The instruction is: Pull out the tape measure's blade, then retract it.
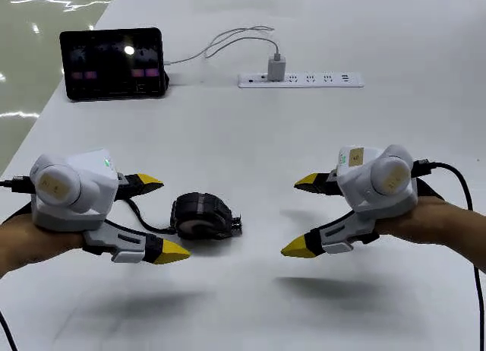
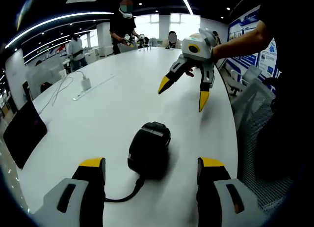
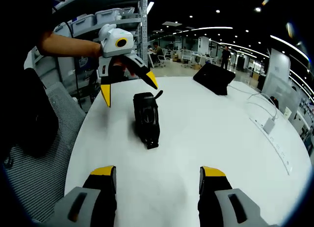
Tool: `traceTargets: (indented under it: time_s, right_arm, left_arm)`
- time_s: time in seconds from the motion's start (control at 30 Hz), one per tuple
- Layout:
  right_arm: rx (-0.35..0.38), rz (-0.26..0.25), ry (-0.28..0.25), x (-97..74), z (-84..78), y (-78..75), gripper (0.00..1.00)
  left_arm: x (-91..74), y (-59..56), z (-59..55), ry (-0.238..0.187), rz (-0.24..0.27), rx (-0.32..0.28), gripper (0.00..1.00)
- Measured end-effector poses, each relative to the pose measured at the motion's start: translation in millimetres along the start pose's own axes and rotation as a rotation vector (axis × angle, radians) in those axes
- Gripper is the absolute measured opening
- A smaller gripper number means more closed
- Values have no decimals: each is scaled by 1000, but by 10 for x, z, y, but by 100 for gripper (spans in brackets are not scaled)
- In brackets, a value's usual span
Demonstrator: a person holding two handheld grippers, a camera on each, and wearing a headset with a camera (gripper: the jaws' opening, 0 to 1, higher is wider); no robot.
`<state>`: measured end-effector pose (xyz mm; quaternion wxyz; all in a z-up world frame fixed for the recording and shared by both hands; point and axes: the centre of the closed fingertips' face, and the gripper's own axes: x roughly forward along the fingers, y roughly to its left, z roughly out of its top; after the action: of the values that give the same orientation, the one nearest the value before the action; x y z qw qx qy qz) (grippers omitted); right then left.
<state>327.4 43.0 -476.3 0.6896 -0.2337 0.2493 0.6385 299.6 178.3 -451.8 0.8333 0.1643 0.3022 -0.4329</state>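
Black and squat, with what looks like a rubbery skin, the tape measure point(image 1: 201, 216) is sitting on the white table point(image 1: 250, 138) at the near left of the scene, with none of its blade drawn out. The left gripper point(image 1: 165, 216) is hovering over it with its jaws spread wide, one on the far side of the case and one on the near side, touching neither. A thin black cord point(image 1: 140, 218) is trailing from the case leftward, toward that gripper. The right gripper point(image 1: 298, 216) is hanging well apart to the right, also gaping wide and holding nothing, with its yellow tips pointing at the case.

The case is probably dense for its size and rigid, so a firm squeeze across its two broad sides should be safe, and the textured skin should keep it from sliding. The blade is likely thin, springy steel. It would be slick to pinch and would tend to whip back once let go, so the return needs braking. The small tab point(image 1: 237, 228) at the case's right end seems to be the blade's hook, and it is the natural hold for the right gripper's tips. The loose cord is best kept out of the squeeze.
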Motion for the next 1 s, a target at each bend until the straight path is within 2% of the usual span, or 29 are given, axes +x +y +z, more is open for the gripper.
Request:
traceTargets:
  time_s: [0.2,0.77,1.0]
  right_arm:
    - [-15,22,1,122,58,2,64]
    - [-65,90,2,410,154,84,47]
    - [-92,117,-3,530,194,119,39]
  left_arm:
    - [48,7,-4,26,-31,23,64]
    - [199,10,-26,88,-93,87,49]
    - [232,27,-50,105,-109,92,42]
